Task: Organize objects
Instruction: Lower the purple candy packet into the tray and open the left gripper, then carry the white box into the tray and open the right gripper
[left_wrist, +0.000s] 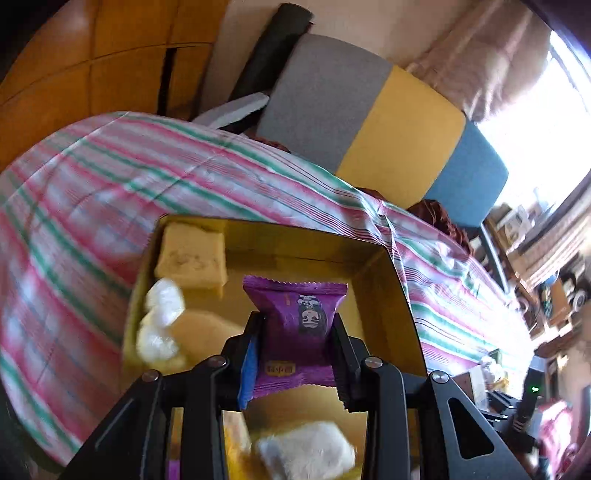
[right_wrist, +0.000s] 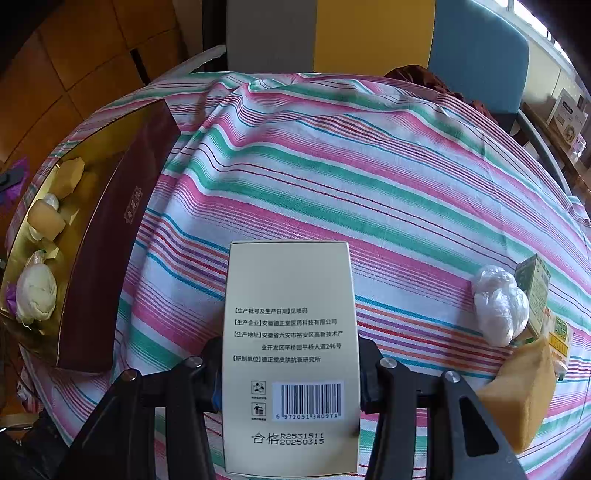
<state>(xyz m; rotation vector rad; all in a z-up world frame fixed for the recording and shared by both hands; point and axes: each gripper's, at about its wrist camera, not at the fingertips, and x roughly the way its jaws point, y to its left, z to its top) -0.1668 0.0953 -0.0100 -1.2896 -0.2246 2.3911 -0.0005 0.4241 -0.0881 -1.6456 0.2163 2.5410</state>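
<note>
While each hand-held gripper pinches its load, packet (left_wrist: 295, 325) left (left_wrist: 295, 321), carton (right_wrist: 291, 350) right (right_wrist: 291, 373), the thin packet may slip and miss the box (left_wrist: 391, 280).

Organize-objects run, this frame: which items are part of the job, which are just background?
In the job:
- purple snack packet, clamped in the left gripper over the gold-lined box
- cream carton, clamped in the right gripper
- sponges and white wads already in the box
- white wad, sponge, green carton on the striped cloth

Lying about:
- tricolour chair
- shelf clutter
</note>
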